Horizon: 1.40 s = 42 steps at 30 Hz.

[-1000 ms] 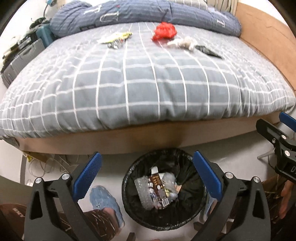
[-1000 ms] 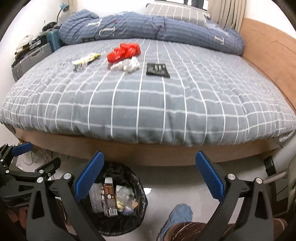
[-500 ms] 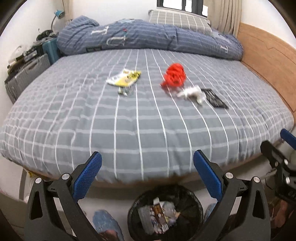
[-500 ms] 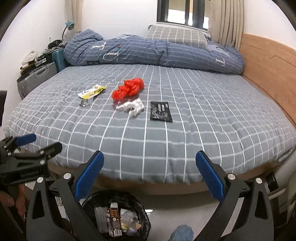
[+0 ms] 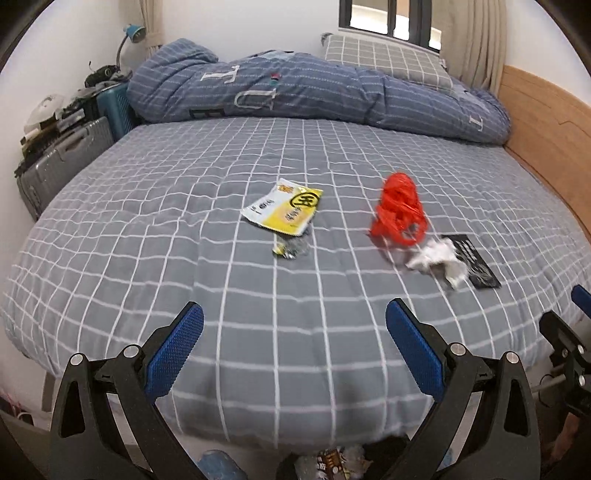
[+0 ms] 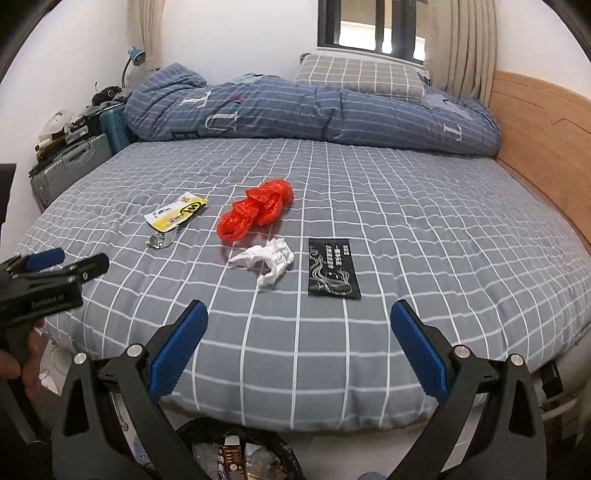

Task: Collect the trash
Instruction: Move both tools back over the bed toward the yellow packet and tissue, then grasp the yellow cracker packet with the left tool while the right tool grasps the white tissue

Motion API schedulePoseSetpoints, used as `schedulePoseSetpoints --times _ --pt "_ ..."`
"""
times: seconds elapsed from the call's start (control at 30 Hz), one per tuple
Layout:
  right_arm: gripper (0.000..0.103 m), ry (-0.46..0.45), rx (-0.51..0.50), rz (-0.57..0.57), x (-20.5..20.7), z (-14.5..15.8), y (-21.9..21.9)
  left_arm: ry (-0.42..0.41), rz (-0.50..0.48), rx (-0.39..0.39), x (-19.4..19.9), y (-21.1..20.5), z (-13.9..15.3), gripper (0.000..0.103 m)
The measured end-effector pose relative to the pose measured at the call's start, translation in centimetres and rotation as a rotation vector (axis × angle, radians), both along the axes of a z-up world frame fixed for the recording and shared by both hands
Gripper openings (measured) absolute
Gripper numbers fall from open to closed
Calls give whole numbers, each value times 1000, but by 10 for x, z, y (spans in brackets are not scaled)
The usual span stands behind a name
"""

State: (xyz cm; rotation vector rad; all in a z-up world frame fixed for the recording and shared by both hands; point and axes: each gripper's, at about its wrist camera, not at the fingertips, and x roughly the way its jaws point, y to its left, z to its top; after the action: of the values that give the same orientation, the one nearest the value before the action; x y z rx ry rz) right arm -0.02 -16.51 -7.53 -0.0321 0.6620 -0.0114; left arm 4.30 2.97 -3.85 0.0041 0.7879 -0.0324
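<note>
Several pieces of trash lie on the grey checked bed: a yellow and white wrapper, a small crumpled clear wrapper, a red plastic bag, a crumpled white tissue and a flat black packet. My left gripper hangs open above the bed's near edge, empty. My right gripper is open too, empty, short of the tissue and black packet. The black-lined trash bin with wrappers inside shows at the bottom.
A rolled blue duvet and a checked pillow lie at the bed's far end. A wooden headboard runs along the right. Grey suitcases and clutter stand at the left. A window is behind.
Both grippers have risen and tilted up from the bin toward the bed top. The bin has slid to the bottom edge of both views; the trash now looks nearer.
</note>
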Motion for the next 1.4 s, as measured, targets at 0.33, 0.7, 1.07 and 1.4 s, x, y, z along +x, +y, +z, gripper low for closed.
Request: schedulePoseSetpoints --times 0.33,0.7,1.07,1.4 --pt "94 -14 -14 24 63 0 7 11 20 -10 67 21 -2 97" --pt "88 24 -9 49 119 -10 11 70 -10 -24 137 29 -22 97" --pt "74 115 23 63 151 -44 2 139 -75 -2 187 17 -52 97" --pt "52 182 35 114 163 -70 18 169 -88 28 214 11 -74 96"
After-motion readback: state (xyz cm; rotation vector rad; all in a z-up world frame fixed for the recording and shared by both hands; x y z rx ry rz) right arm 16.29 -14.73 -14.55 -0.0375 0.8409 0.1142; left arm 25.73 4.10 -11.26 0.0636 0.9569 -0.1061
